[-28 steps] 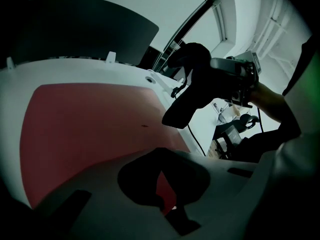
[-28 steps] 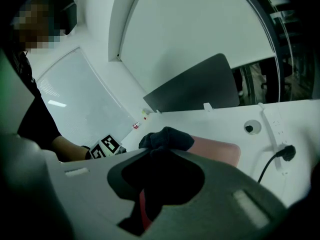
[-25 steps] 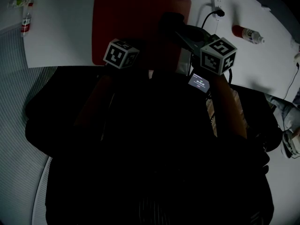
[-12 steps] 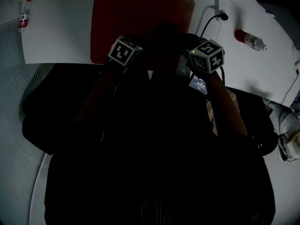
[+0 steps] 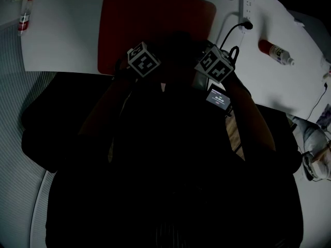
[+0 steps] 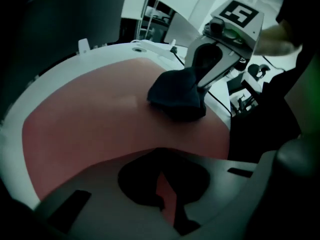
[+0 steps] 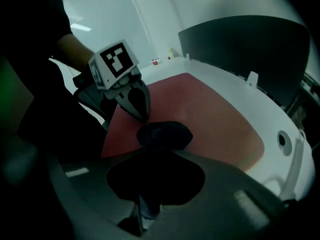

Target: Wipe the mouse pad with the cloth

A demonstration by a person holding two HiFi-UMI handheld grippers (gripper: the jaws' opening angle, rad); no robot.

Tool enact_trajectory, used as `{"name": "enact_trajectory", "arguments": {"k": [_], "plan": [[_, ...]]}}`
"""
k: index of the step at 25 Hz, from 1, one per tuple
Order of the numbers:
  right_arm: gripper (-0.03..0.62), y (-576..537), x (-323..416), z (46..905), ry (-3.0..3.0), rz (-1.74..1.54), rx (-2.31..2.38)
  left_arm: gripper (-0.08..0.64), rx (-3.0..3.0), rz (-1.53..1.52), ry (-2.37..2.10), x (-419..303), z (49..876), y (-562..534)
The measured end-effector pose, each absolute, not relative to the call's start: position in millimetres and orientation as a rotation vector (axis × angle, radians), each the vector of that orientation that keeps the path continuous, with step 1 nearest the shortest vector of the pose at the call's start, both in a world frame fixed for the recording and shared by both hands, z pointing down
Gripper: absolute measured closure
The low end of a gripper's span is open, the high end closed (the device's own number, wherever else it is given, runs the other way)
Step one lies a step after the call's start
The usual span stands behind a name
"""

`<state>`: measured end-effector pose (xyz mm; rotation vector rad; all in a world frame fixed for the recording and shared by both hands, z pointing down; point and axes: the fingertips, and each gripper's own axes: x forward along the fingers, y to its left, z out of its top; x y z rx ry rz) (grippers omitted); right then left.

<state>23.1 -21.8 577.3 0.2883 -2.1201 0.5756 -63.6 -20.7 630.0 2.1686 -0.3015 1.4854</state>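
Right gripper (image 6: 199,86) has its jaws closed on a dark cloth (image 6: 175,98), which hangs bunched from the fingertips and rests on the red mouse pad (image 6: 95,129). In the right gripper view the cloth bulges just beyond the jaw opening, with a fold of it caught between the fingers.

Left gripper (image 7: 143,115) stands just beside it. Its two fingers taper together to a point with nothing between them, and the tip comes down at the cloth's edge; I cannot tell whether it touches the fabric. In the left gripper view only a thin sliver of red pad shows between the finger bases.

From the head view both marker cubes sit side by side over the pad's near edge, and the cloth is lost in the dark between them. The pad lies on a white table (image 5: 67,35). A small lit screen (image 5: 218,98) glows just below the right cube.

Well off to the right lies a red bottle (image 5: 274,49) on its side. A white power strip (image 5: 247,6) with a black cable (image 5: 227,25) plugged in sits beyond the pad's far right corner, and another small bottle (image 5: 24,19) lies at the table's far left.
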Motion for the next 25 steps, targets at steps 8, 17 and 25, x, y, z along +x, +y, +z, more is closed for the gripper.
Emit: {"name": "enact_trajectory", "arguments": {"k": [8,17,25], "plan": [[0.554,-24,22,599,-2.080,0.496,0.244,0.554,2.182,1.530,-0.271,-63,633,-23],[0.555,-21,16,612,-2.117,0.512,0.261,0.554,2.176,1.528,-0.277,-63,633,-23],[0.555,-18,11,612,-2.132,0.481,0.281,0.554,2.166,1.513,-0.292,-64,633,-25]]}}
